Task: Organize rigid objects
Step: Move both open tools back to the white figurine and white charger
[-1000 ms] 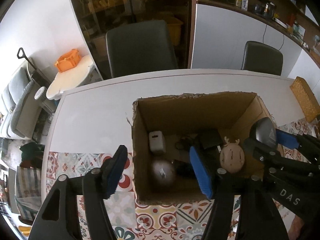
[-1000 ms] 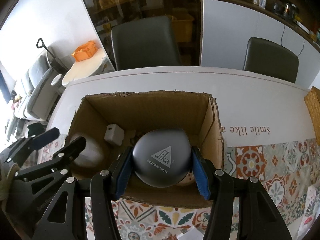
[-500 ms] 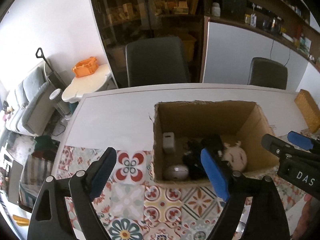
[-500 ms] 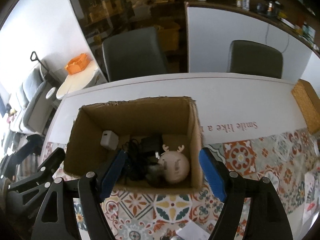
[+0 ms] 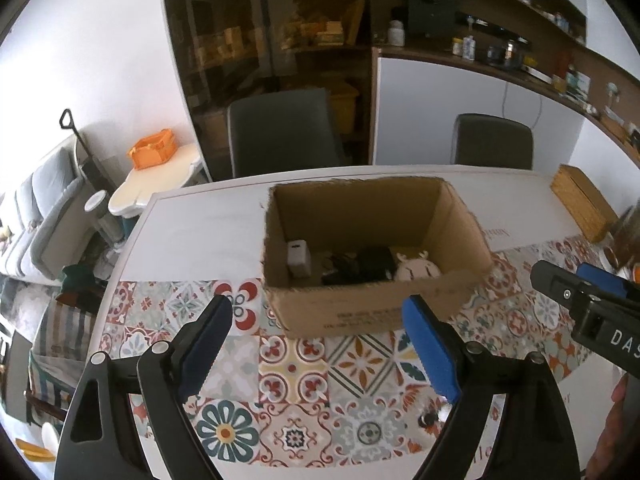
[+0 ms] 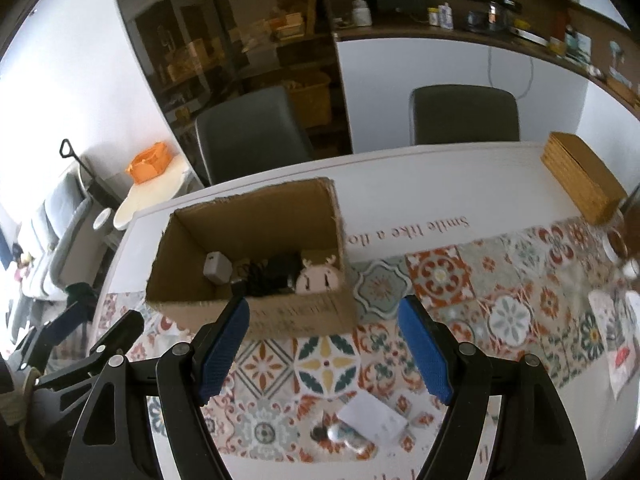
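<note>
An open cardboard box (image 5: 360,312) (image 6: 304,320) stands on the tiled tablecloth. Inside lie a white charger (image 5: 298,256) (image 6: 216,267), dark cables and gadgets (image 5: 360,266) (image 6: 272,276) and a beige deer-face toy (image 5: 416,270) (image 6: 318,280). My left gripper (image 5: 316,344) is open and empty, held back from the box's near side. My right gripper (image 6: 324,346) is open and empty, above the cloth in front of the box. A white card (image 6: 372,420) and a small round object with a dark piece (image 6: 344,434) (image 5: 434,416) lie on the cloth below it.
A woven wooden box (image 6: 580,176) (image 5: 582,206) sits at the table's far right. Blurred items (image 6: 616,312) lie at the right edge. Two grey chairs (image 5: 284,128) (image 6: 464,114) stand behind the table. The right gripper's fingers show in the left view (image 5: 580,300).
The right gripper let go of the grey Sika dome into the box and opened. Both grippers pulled back and up from the box; it now looks smaller and farther.
</note>
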`<state>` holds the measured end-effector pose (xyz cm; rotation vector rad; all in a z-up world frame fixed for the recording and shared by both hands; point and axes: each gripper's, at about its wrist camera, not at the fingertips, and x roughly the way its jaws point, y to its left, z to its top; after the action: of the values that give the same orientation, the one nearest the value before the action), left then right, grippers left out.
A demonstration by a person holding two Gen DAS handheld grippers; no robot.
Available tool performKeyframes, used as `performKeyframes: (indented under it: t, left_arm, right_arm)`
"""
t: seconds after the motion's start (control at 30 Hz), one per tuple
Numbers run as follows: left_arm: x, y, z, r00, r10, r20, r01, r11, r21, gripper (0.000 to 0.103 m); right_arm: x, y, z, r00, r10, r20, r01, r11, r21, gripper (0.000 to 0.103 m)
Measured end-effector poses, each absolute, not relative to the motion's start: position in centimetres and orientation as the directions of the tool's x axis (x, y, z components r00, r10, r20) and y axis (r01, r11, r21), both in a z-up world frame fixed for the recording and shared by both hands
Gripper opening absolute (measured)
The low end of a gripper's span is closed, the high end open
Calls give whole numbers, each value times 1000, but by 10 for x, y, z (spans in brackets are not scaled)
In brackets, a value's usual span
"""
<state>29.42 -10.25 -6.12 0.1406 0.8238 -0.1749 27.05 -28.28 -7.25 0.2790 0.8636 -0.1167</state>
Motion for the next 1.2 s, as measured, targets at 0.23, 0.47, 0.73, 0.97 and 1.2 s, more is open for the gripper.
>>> performKeyframes:
  t: [0.23, 0.47, 0.73, 0.97, 1.2]
  left_arm:
    - [267, -115, -82, 629, -157, -761, 267, 964, 22, 88]
    - [242, -132, -109, 585, -215, -782, 352, 936, 7, 88]
    - [224, -152, -141, 511, -288, -810, 474, 880, -14, 87]
    - [218, -174, -179, 390, -377, -840, 575, 813, -97, 87]
    - [222, -200, -211, 324, -367, -872, 640, 763, -84, 84]
  right_arm:
    - [236, -294, -88, 630, -3, -777, 240, 952, 191, 77]
    - [216, -300, -122, 571, 9, -821, 252, 950, 186, 77]
    - [189, -306, -155, 536, -2, -844, 294, 938, 185, 77]
    - [173, -313, -190, 476, 11, -879, 332, 924, 191, 77]
    - [161, -326, -221, 428, 10, -904, 398, 896, 198, 77]
